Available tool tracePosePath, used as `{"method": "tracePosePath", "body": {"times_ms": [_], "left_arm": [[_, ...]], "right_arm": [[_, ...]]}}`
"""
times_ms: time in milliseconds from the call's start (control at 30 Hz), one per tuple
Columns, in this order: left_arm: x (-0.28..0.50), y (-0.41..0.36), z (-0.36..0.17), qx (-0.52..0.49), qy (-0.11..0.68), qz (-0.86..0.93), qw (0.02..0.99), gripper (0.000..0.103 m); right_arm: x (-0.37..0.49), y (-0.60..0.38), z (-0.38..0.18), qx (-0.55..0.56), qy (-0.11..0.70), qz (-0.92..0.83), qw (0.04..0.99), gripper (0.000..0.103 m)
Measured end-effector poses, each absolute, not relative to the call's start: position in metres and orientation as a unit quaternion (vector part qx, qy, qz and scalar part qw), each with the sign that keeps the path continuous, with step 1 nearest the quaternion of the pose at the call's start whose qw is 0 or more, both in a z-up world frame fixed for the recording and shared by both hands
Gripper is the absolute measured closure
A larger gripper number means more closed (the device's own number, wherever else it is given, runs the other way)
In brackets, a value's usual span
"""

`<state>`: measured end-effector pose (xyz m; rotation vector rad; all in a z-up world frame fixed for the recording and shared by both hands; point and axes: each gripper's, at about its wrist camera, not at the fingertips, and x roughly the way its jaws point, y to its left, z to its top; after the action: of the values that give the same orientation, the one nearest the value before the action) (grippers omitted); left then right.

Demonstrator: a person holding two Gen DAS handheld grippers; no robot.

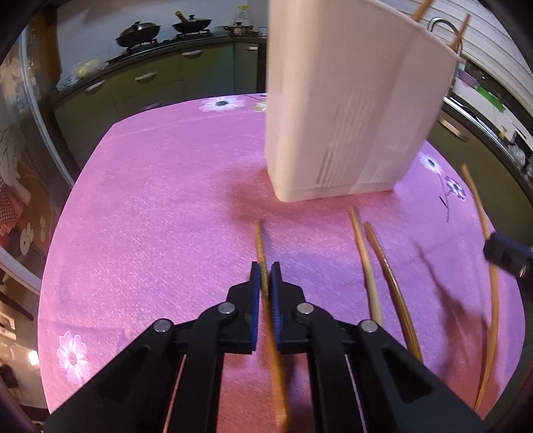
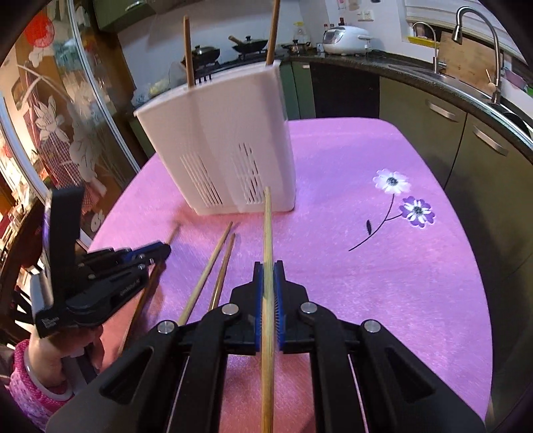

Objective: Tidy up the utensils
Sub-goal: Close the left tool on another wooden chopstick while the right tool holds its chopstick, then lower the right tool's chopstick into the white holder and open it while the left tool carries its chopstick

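A white slotted utensil holder [image 1: 339,110] stands on the pink tablecloth [image 1: 150,206], with chopsticks standing up in it [image 2: 188,50]. My left gripper [image 1: 265,271] is shut on a wooden chopstick [image 1: 260,239] just above the cloth. My right gripper [image 2: 268,270] is shut on a pale chopstick [image 2: 267,226] that points at the holder [image 2: 220,146]. Two loose chopsticks [image 2: 213,266] lie between the grippers; they also show in the left wrist view [image 1: 366,263]. The left gripper also shows in the right wrist view [image 2: 156,249].
The round table's edge drops off to green kitchen cabinets [image 1: 150,80] behind and to the right [image 2: 449,126]. A sink with a tap [image 2: 479,50] and a stove with pans [image 1: 160,30] stand on the counter. A glass door [image 2: 66,116] is at the left.
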<state>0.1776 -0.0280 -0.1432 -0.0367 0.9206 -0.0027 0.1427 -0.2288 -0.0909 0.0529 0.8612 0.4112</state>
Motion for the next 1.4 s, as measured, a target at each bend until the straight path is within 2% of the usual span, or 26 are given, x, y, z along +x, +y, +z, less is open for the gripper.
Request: {"method": "tracePosePath", "body": {"times_ms": [400, 900, 1400], "left_arm": [[0.142, -0.053, -0.082, 0.007, 0.354, -0.034, 0.935, 0.098], [0.122, -0.061, -0.017, 0.014, 0.29, -0.053, 0.955, 0.098], [0.137, -0.061, 0.073, 0.032, 0.22, -0.06, 0.973, 0.098]], "right_arm": [[0.127, -0.255, -0.043, 0.061, 0.349, 0.198, 0.914, 0.096], [0.102, -0.251, 0.02, 0.055, 0.28, 0.227, 0.931, 0.096], [0.131, -0.25, 0.116, 0.072, 0.176, 0.222, 0.956, 0.096]]}}
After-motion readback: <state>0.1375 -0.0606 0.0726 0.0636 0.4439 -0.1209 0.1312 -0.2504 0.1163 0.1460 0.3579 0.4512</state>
